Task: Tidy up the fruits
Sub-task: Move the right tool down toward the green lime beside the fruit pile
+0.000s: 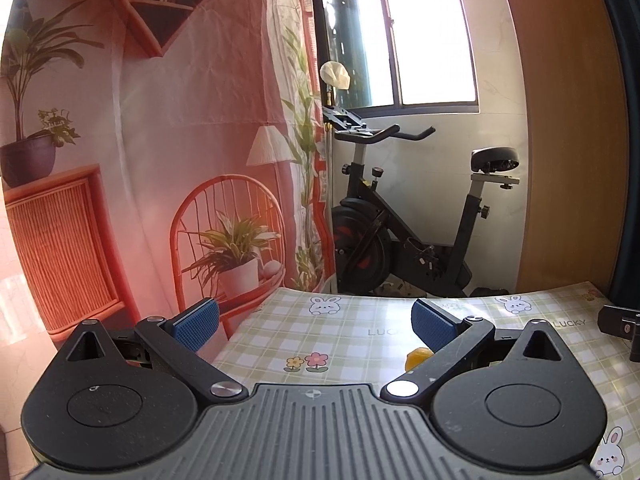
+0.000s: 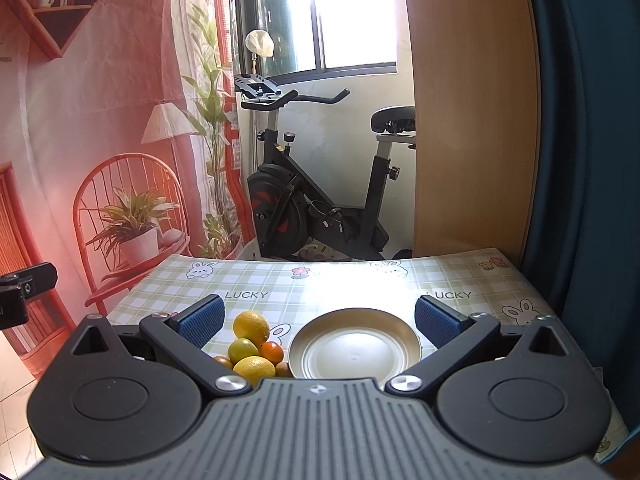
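In the right wrist view a pile of several citrus fruits sits on the checked tablecloth (image 2: 340,284): a large yellow lemon (image 2: 251,327), a yellow-green fruit (image 2: 243,350), an orange (image 2: 272,352) and another lemon (image 2: 254,369). A round metal plate (image 2: 355,344) lies right of the pile, with nothing on it. My right gripper (image 2: 320,322) is open and empty, raised above fruit and plate. My left gripper (image 1: 316,320) is open and empty over the table's left part; a yellow fruit (image 1: 418,358) peeks out behind its right finger.
An exercise bike (image 2: 320,200) stands beyond the table's far edge. A printed backdrop (image 2: 100,140) hangs at the left, a wooden panel (image 2: 472,120) at the right. The other gripper's black body shows at the right edge of the left wrist view (image 1: 622,320).
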Demonstrator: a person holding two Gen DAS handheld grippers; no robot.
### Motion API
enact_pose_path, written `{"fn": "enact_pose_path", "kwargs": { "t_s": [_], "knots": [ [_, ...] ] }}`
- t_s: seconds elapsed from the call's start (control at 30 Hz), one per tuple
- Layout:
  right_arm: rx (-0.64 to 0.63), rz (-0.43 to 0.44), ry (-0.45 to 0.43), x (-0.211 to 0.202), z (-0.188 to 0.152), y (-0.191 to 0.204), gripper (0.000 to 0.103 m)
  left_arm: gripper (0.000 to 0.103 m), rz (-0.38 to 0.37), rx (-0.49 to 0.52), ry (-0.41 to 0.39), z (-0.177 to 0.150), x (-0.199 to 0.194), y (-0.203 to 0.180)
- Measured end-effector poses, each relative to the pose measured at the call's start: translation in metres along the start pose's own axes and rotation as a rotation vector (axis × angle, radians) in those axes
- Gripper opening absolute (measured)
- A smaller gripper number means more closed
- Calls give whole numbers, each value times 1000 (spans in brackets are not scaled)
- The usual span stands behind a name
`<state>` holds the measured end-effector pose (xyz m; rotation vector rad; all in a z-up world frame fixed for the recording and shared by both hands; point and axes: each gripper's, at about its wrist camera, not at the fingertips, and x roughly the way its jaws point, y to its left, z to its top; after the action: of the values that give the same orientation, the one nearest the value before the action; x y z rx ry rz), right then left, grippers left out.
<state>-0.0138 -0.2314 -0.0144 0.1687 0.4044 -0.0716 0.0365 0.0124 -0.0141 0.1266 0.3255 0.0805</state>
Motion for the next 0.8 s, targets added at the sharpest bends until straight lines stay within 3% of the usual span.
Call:
{"fn": "enact_pose_path", "kwargs": {
  "t_s": [0.17, 0.37, 0.53, 0.6, 0.67, 0.8],
  "knots": [
    [-20, 29, -9, 35, -12, -12, 103, 103, 28, 29, -7, -9, 28, -6],
    [40, 51, -27, 80, -35, -30, 103, 103, -2, 7, 25, -24, 59, -11],
    [2, 46, -59, 106, -51, -25, 103, 102, 34, 36, 37, -43, 89, -20],
    [-18, 50, -57, 117, -59, -21, 103, 101, 15, 19, 72, -52, 103, -20],
    [-29, 72, -34, 128, -67, -18, 103, 92, -15, -22, 90, -60, 113, -15],
    [-77, 105, 8, 148, -80, -10, 103, 90, -39, -94, 121, -75, 124, -7]
  ]
}}
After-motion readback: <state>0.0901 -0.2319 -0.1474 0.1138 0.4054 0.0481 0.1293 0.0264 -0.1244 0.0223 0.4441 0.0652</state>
